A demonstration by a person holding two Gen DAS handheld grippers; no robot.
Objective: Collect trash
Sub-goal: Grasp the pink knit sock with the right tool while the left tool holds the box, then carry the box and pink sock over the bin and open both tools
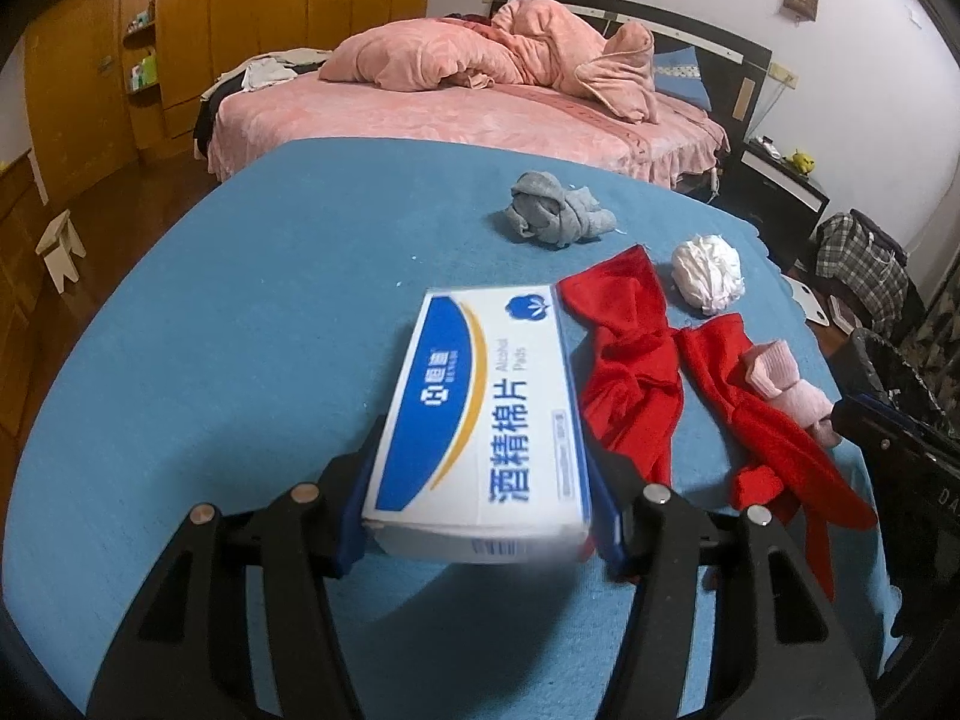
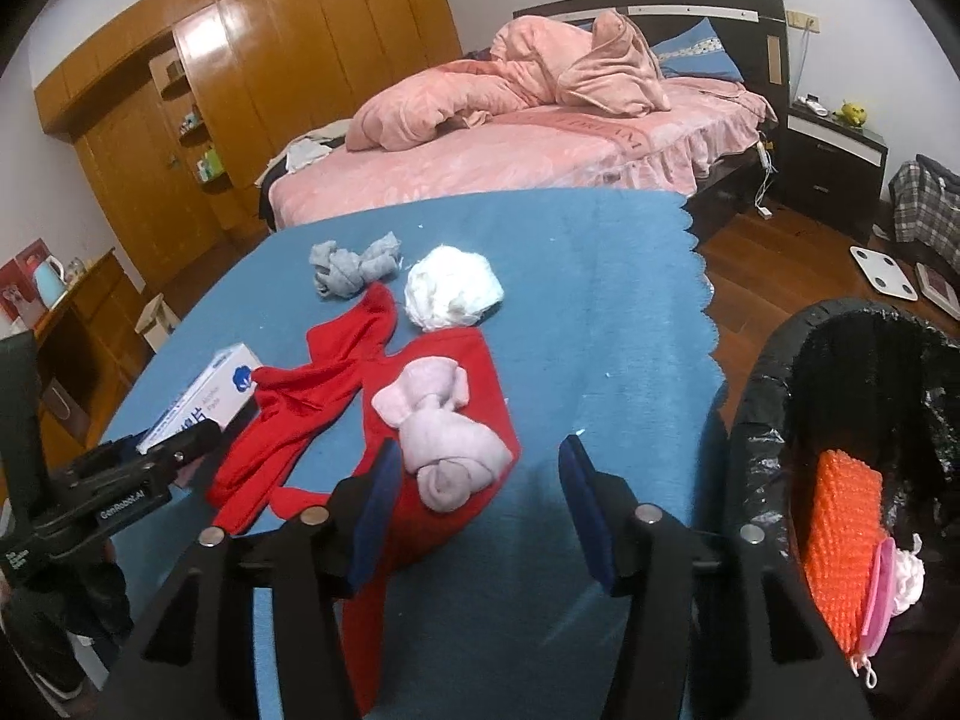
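Both tongs tilted downward

Left tongs [image 1: 480, 504] are clamped on a box [image 1: 480, 414]; right tongs [image 2: 474, 510] stand apart, nothing pressed between their pads.

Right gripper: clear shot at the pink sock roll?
Probably yes. The right gripper is open and empty, and the pink sock roll lies on the red cloth just ahead of its jaws, nothing between.

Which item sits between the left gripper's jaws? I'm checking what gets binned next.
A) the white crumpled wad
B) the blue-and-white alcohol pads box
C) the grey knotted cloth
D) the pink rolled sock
B: in the left wrist view the alcohol pads box lies between the left gripper jaws, which press on its two sides.
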